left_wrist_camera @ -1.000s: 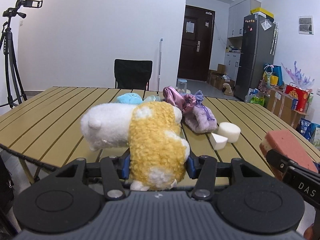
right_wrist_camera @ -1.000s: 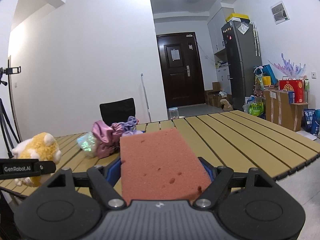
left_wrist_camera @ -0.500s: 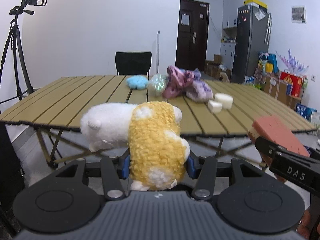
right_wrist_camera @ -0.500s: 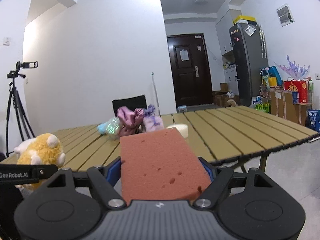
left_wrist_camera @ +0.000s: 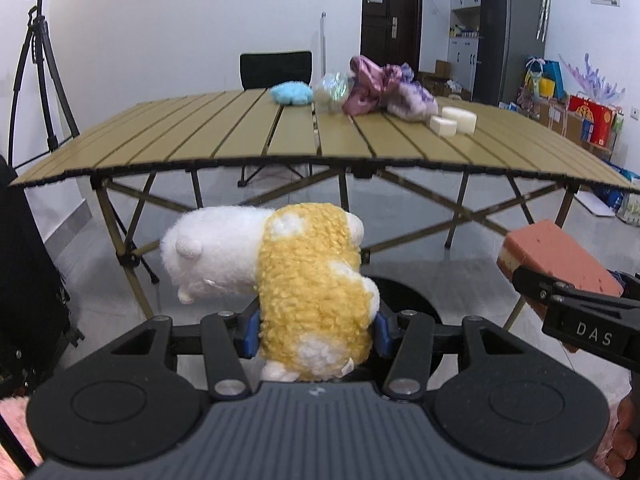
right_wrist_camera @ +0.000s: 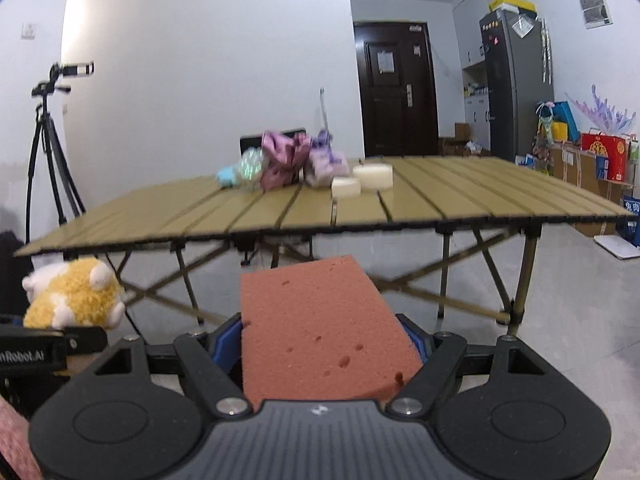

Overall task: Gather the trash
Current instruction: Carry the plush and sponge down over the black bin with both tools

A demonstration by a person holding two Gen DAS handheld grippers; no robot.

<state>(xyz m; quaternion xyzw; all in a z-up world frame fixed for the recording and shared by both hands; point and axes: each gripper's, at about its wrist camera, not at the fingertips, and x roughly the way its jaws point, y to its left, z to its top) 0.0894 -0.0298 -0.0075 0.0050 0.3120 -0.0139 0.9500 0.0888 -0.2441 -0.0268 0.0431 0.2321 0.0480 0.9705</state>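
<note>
— What do you see from the left wrist?

— The left tongs (left_wrist_camera: 314, 334) are clamped on a fluffy yellow-and-white plush toy (left_wrist_camera: 280, 276), blue pads (left_wrist_camera: 249, 330) pressing its sides. It is held in the air, below and in front of the edge of the slatted tan folding worktop (left_wrist_camera: 224, 136). At the right edge of the view, the right tongs (left_wrist_camera: 560, 280) grip a rectangular salmon-pink sponge block (left_wrist_camera: 556, 256).

— And on the worktop?

— Towards the far side there's a light blue fuzzy lump (left_wrist_camera: 291, 93), a crumpled iridescent plastic wrapper (left_wrist_camera: 332, 88) beside it, then a bunched pink and lilac cloth heap (left_wrist_camera: 384, 86). Two white foam pieces (left_wrist_camera: 454, 120) sit just in front of the cloth, touching each other. A black chair (left_wrist_camera: 276, 68) stands behind, and a camera on a black tripod (left_wrist_camera: 40, 60) to the left.

— Now the right wrist?

— The sponge block (right_wrist_camera: 324, 328) fills the right tongs (right_wrist_camera: 326, 344), wedged between the blue pads (right_wrist_camera: 228, 340), also below the worktop (right_wrist_camera: 440, 196) edge. The plush toy (right_wrist_camera: 72, 298) shows low on the left in the left tongs, whose black finger bears lettering. The cloth heap (right_wrist_camera: 296, 158), wrapper (right_wrist_camera: 248, 170) and foam pieces (right_wrist_camera: 362, 180) lie on the slats. A dark door (right_wrist_camera: 390, 88) and grey fridge (right_wrist_camera: 516, 84) stand beyond.
</note>
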